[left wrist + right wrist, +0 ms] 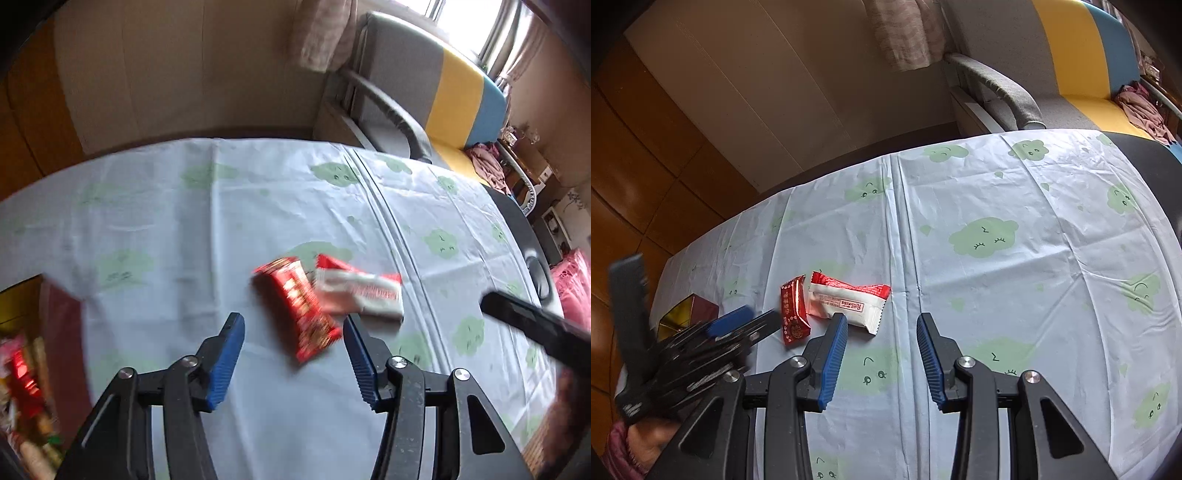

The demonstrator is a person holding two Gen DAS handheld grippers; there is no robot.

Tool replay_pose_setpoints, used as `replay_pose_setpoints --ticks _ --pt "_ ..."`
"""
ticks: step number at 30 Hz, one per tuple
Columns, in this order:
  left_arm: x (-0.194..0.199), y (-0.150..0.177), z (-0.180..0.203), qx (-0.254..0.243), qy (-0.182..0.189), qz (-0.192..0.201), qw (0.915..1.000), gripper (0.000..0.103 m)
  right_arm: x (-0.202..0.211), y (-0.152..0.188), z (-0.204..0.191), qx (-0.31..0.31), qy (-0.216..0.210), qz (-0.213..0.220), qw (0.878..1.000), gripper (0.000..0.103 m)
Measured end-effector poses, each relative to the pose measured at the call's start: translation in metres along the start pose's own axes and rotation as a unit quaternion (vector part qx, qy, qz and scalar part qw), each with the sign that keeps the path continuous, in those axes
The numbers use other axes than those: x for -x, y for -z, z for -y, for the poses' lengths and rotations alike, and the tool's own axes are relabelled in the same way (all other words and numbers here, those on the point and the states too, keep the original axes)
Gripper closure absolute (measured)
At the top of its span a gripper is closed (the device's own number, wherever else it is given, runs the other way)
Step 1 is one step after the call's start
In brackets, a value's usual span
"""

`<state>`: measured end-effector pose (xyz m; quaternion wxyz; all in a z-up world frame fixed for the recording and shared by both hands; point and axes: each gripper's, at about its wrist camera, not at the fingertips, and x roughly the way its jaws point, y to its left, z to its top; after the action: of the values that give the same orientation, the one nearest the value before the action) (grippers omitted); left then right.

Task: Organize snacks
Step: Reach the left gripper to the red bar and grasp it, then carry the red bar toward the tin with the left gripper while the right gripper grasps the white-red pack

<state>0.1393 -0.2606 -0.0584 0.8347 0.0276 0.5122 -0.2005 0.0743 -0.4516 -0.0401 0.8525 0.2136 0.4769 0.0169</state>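
Observation:
Two snack packets lie touching on the cloud-print tablecloth (184,229): a red foil packet (299,306) (793,314) and a white-and-red packet (362,293) (846,301). My left gripper (292,319) is open, its blue pads on either side of the red packet's near end without pressing on it; this view is blurred. From the right wrist view the left gripper (764,314) shows blurred at the left, beside the red packet. My right gripper (882,317) is open with only cloth between its fingers, its left fingertip just in front of the white-and-red packet.
A dark red box with a gold inside (689,312) stands at the table's left edge; in the left wrist view the box (62,332) holds several snacks. A grey, yellow and blue armchair (1071,55) stands beyond the table. A hand (646,439) holds the left gripper.

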Motion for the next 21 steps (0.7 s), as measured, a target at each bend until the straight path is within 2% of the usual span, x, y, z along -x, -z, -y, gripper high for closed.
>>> replay_pose_setpoints --ticks 3,5,7,9,14,17,20,21 --pt "-0.03 -0.011 0.004 -0.002 -0.029 -0.014 0.9995 0.048 0.0 0.001 -0.003 0.008 0.003 0.0 1.0 0.063" --pt "-0.045 -0.011 0.001 0.001 -0.032 -0.028 0.9991 0.07 0.0 0.001 -0.004 0.011 0.003 0.001 1.0 0.063" --pt "-0.039 -0.006 -0.004 -0.001 -0.032 -0.01 0.9994 0.082 -0.001 0.002 -0.006 0.017 -0.001 -0.002 1.0 0.063" --pt "-0.031 0.003 -0.012 0.012 -0.004 -0.013 0.9998 0.082 -0.006 0.005 -0.01 0.027 -0.004 -0.012 1.0 0.063" --pt "-0.002 0.046 -0.025 -0.002 0.006 -0.008 1.0 0.082 -0.026 0.012 -0.04 0.101 0.004 -0.052 0.994 0.063" --pt "0.014 0.075 -0.028 -0.015 0.012 -0.006 0.9998 0.082 -0.045 0.009 -0.067 0.185 0.018 -0.073 0.98 0.063" --pt "0.022 0.093 -0.03 -0.022 0.013 -0.005 0.9997 0.082 -0.072 0.002 -0.084 0.25 0.031 -0.103 0.962 0.051" --pt "0.025 0.098 -0.032 -0.018 0.014 -0.005 0.9997 0.082 -0.081 0.0 -0.087 0.27 0.036 -0.111 0.956 0.05"
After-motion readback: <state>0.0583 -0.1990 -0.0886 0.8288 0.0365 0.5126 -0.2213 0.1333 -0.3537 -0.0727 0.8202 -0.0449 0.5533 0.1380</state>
